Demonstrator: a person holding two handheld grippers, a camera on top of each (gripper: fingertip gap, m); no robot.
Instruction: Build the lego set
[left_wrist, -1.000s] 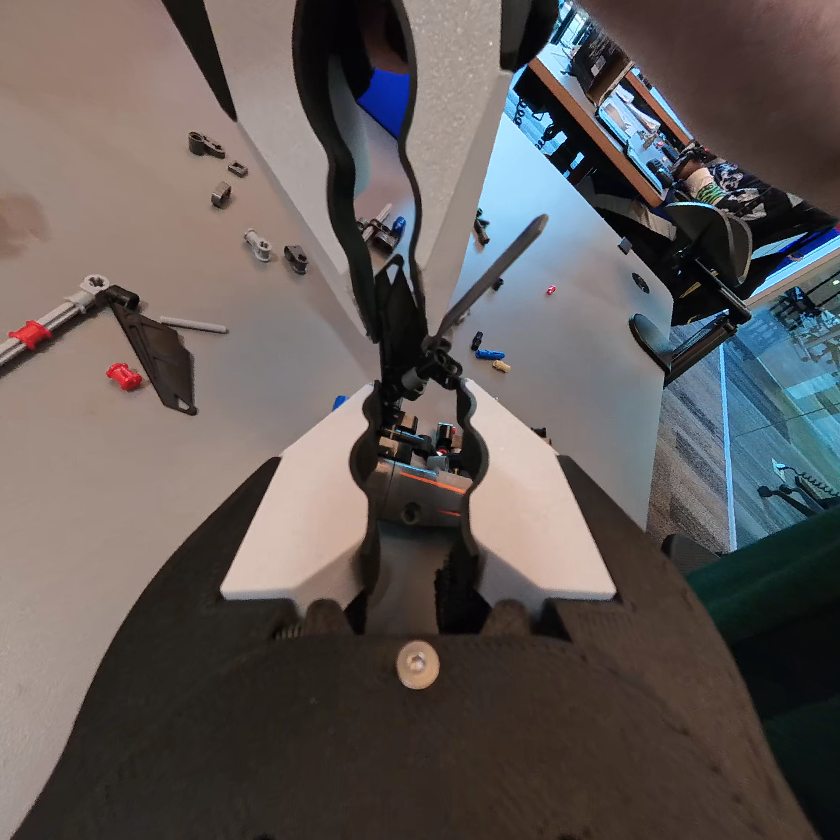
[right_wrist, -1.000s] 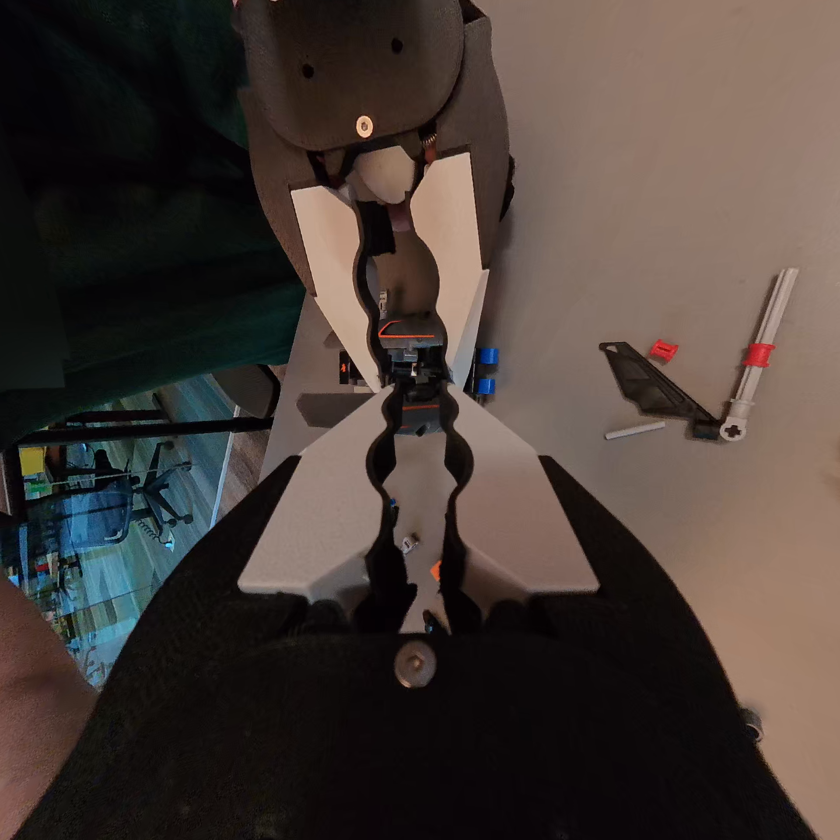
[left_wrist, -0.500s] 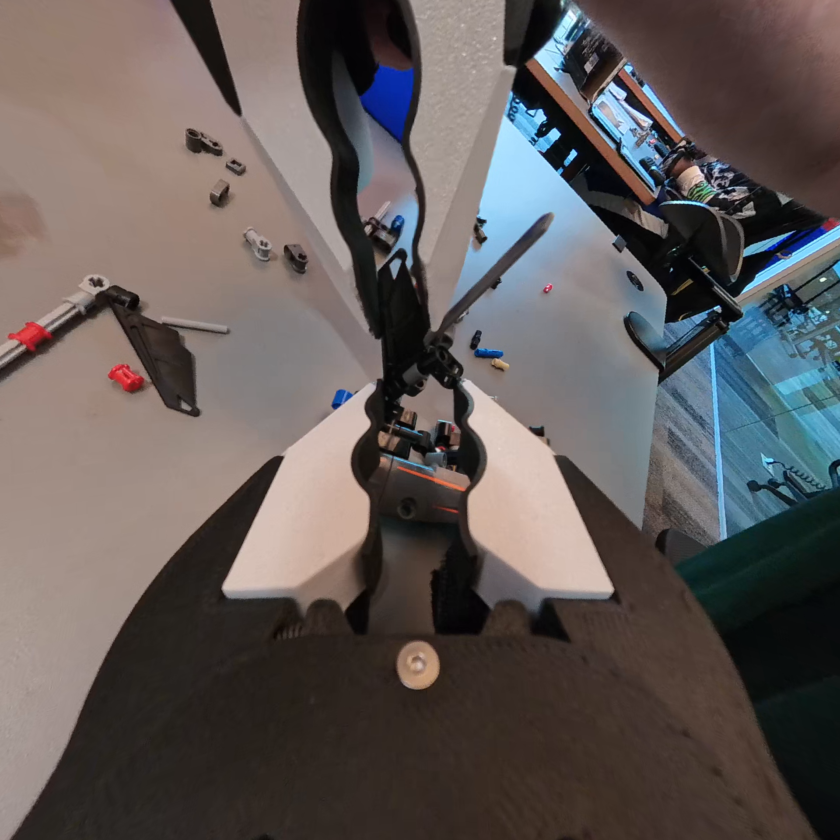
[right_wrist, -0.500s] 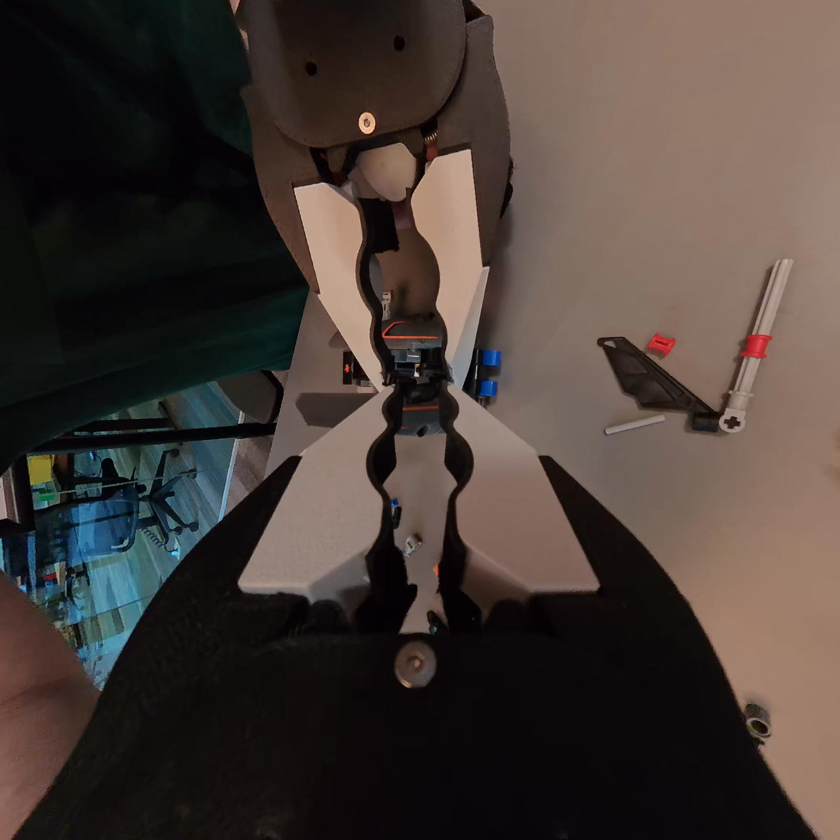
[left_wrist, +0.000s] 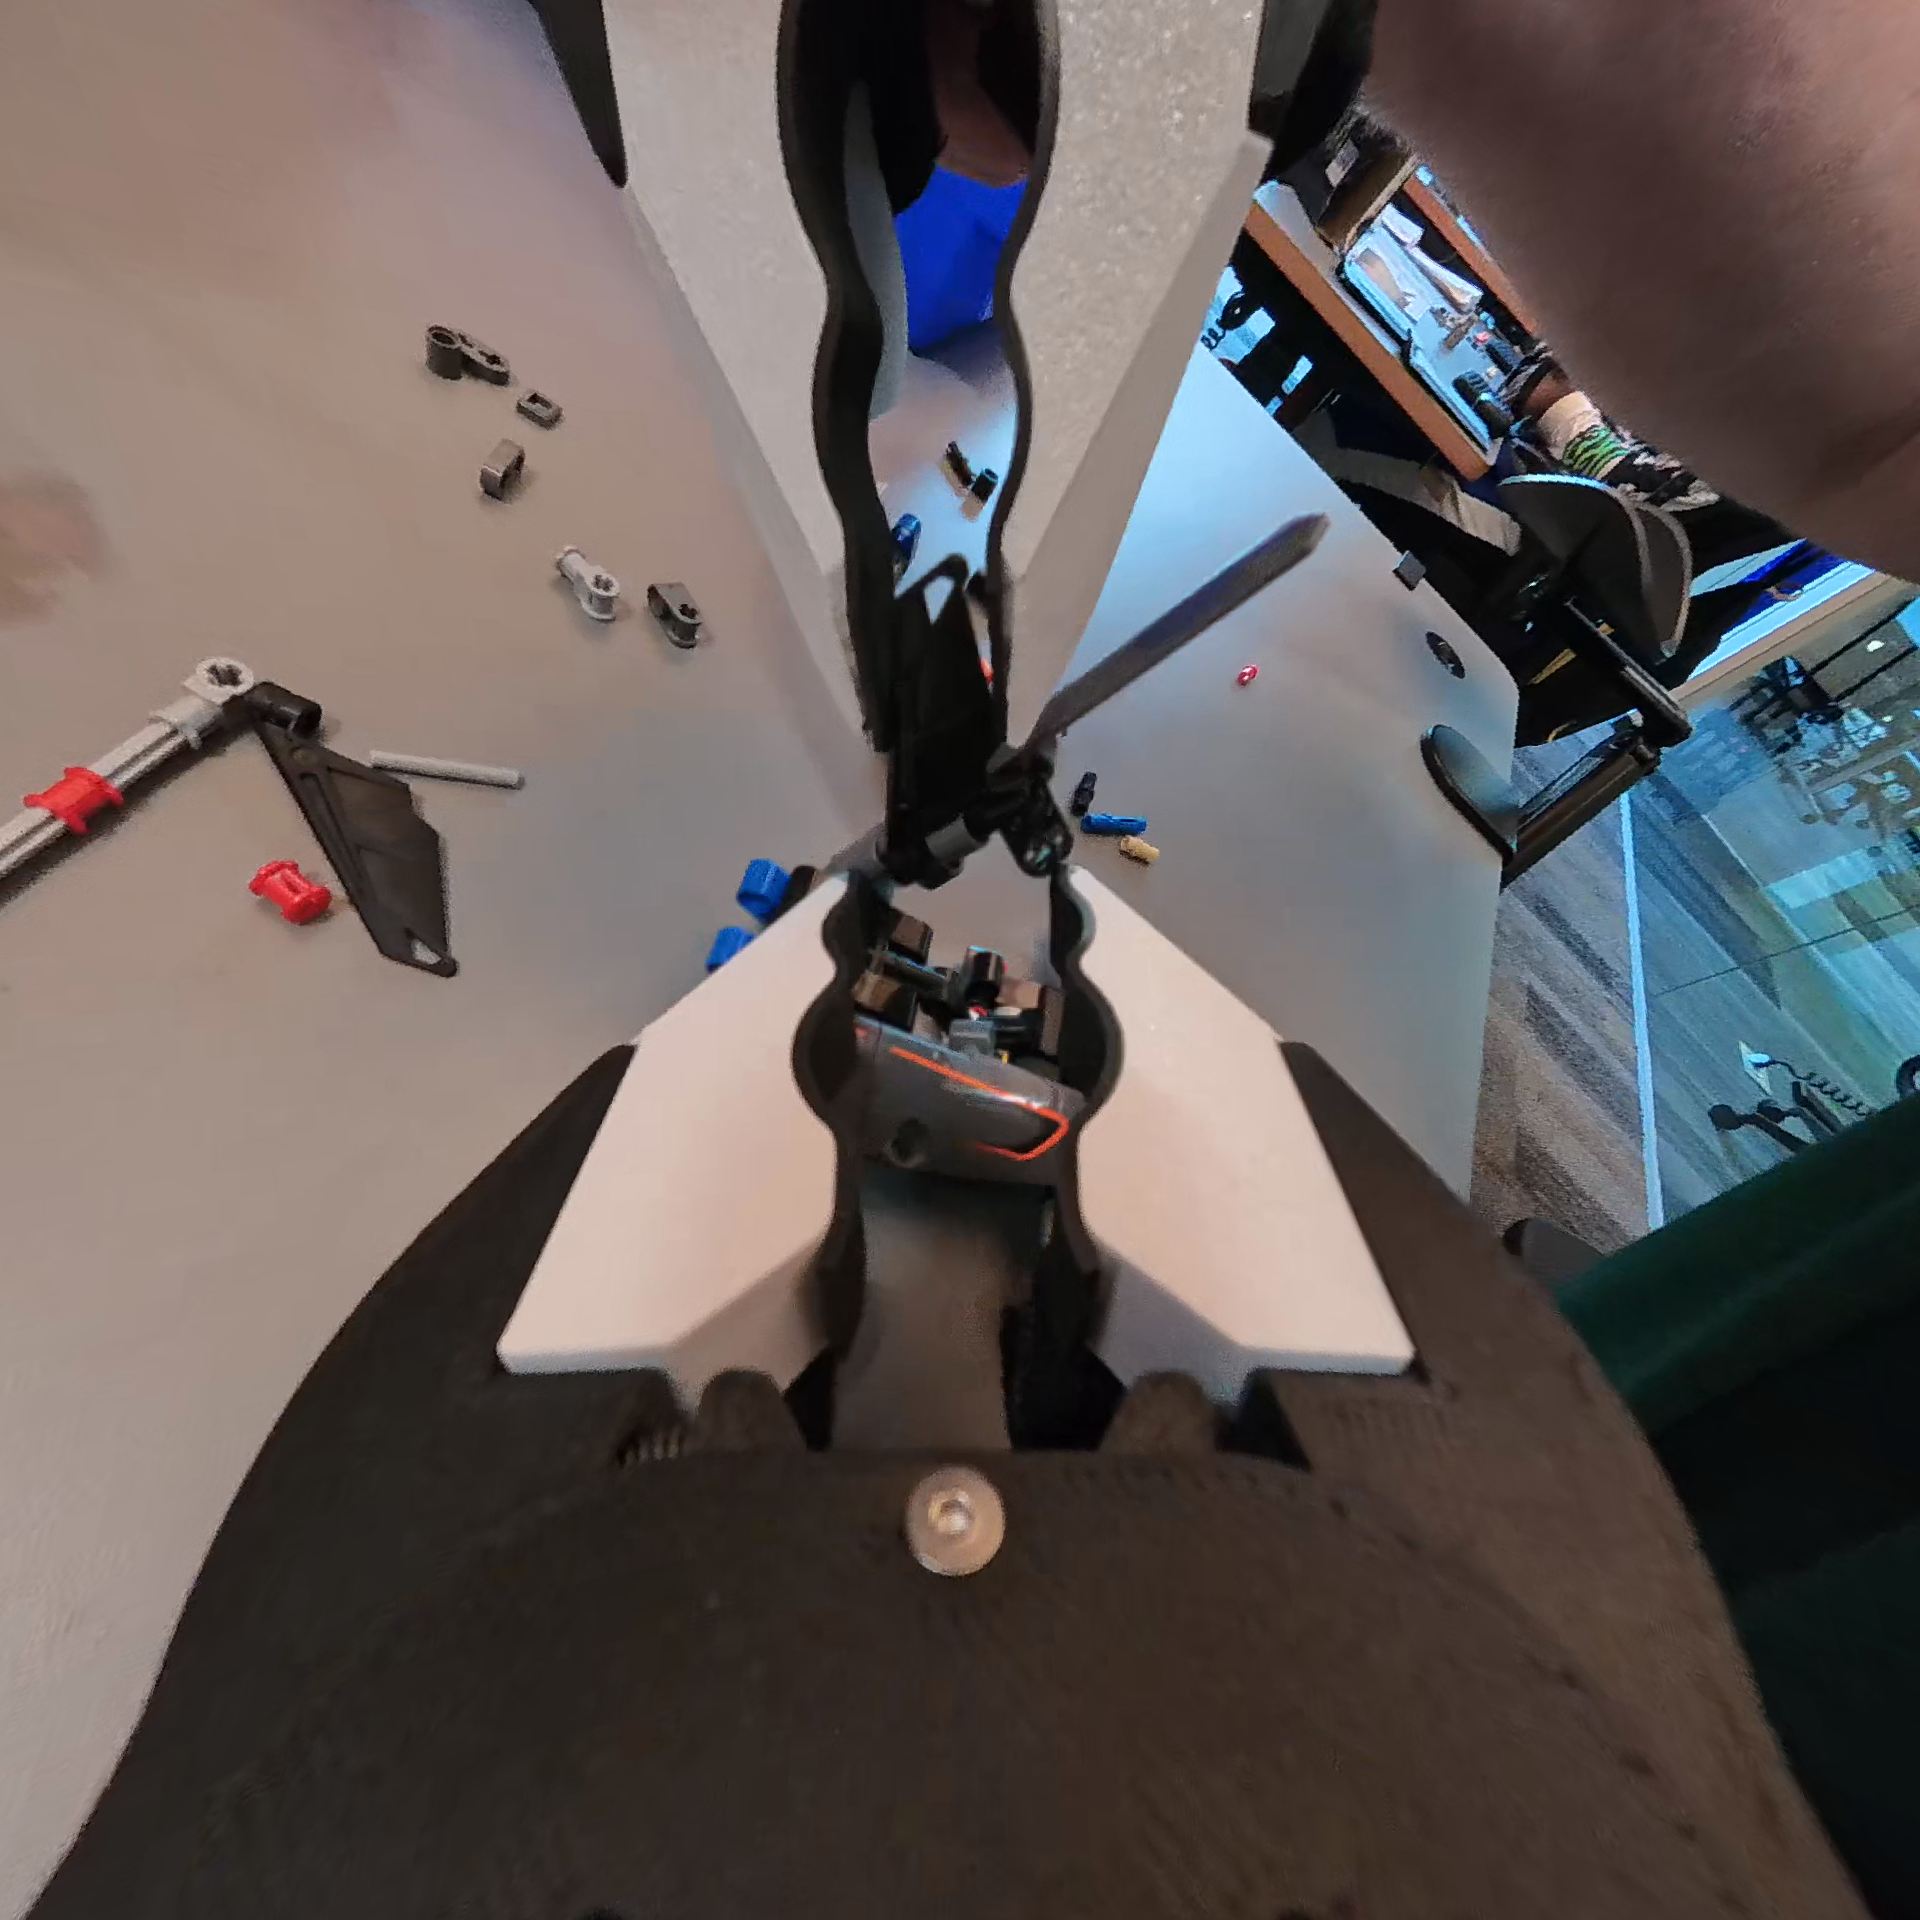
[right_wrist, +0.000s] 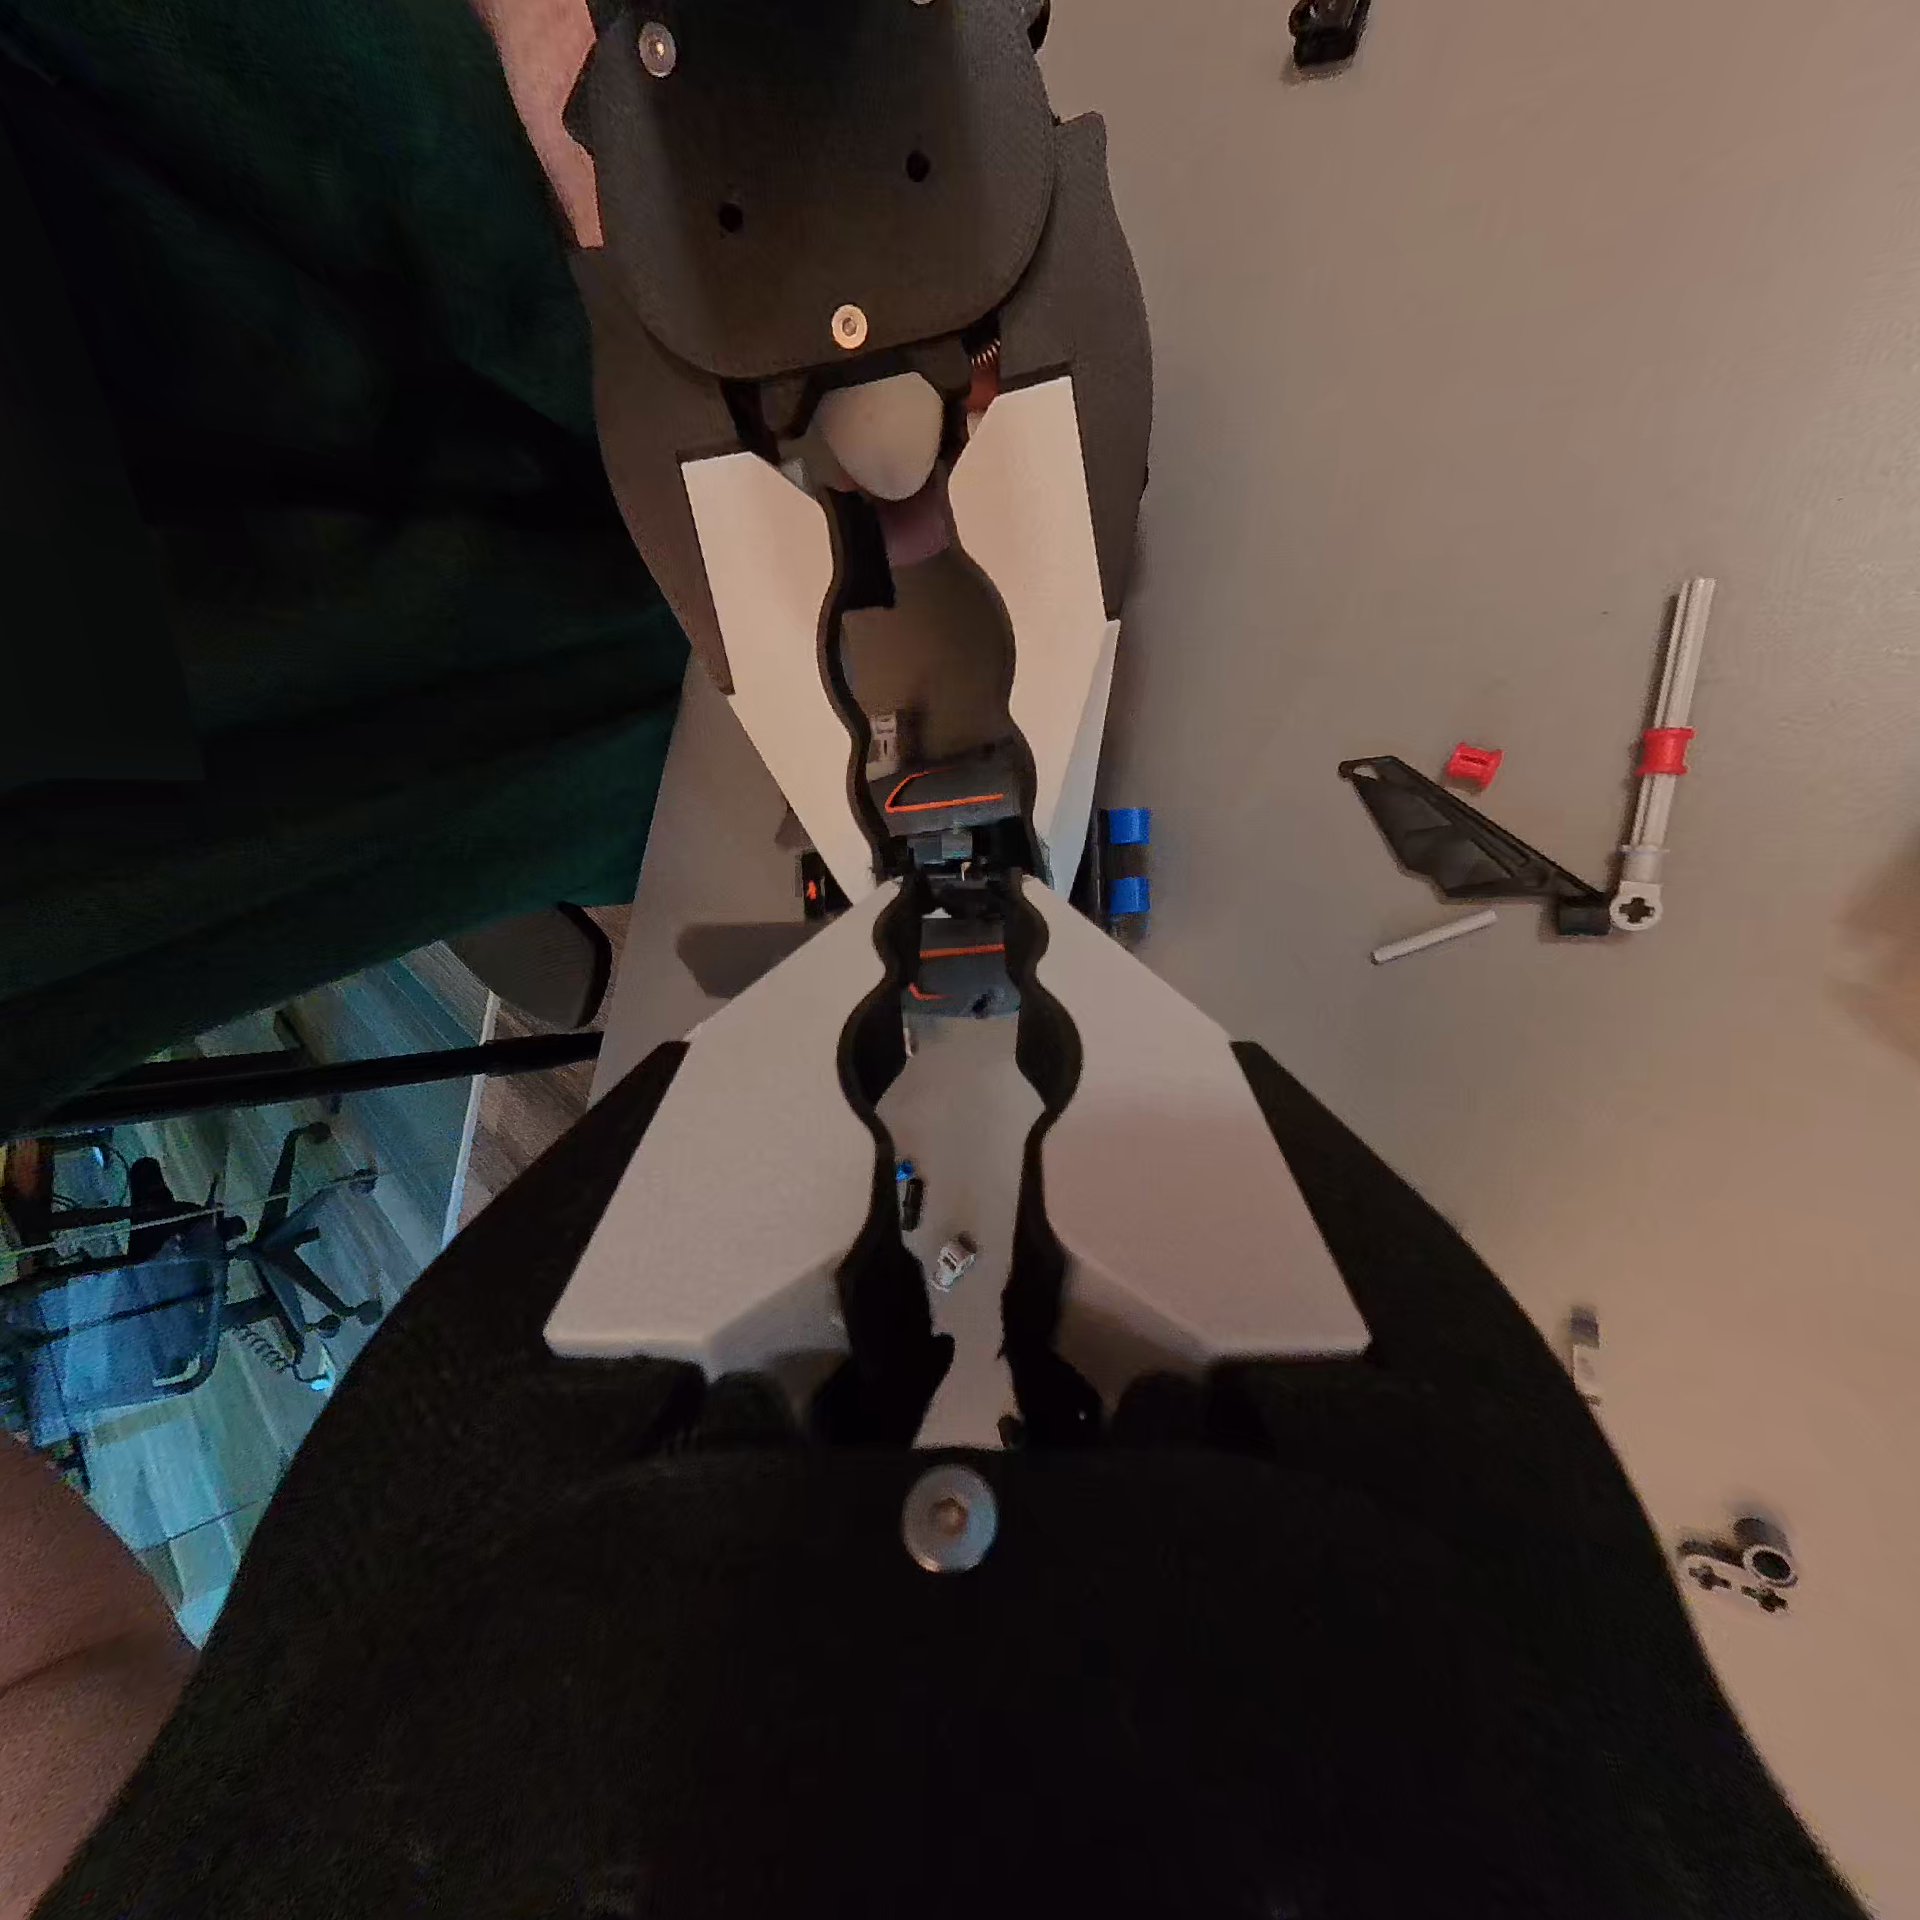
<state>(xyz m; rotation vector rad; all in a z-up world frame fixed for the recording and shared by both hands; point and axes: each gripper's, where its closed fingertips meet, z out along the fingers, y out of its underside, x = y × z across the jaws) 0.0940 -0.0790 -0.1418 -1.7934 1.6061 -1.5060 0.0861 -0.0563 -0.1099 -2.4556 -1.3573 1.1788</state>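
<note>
A small lego model, dark grey with orange lines (left_wrist: 956, 1101), is held between both grippers above the grey table (left_wrist: 260, 1143). My left gripper (left_wrist: 951, 894) is shut on its grey body. My right gripper (left_wrist: 935, 727) comes in from the top of the left wrist view, shut on a black fin-shaped part (left_wrist: 935, 686) at the model's top. A thin black blade (left_wrist: 1195, 623) sticks out up and to the right. In the right wrist view my right gripper (right_wrist: 961, 904) meets the left gripper (right_wrist: 961, 857) tip to tip, with the model (right_wrist: 951, 795) between them.
Loose parts lie on the table: a black panel (left_wrist: 353, 821) joined to a grey axle with a red bush (left_wrist: 73, 800), a red piece (left_wrist: 291, 891), a thin grey axle (left_wrist: 447, 771), small grey connectors (left_wrist: 592, 592) and blue pins (left_wrist: 758, 883). The table edge and an office chair (left_wrist: 1590, 582) are to the right. Less than 4 cm separates the two grippers' tips.
Both grippers stay shut on the model. The model has tilted a little in the left gripper, showing more of its orange line. Both views have shifted slightly.
</note>
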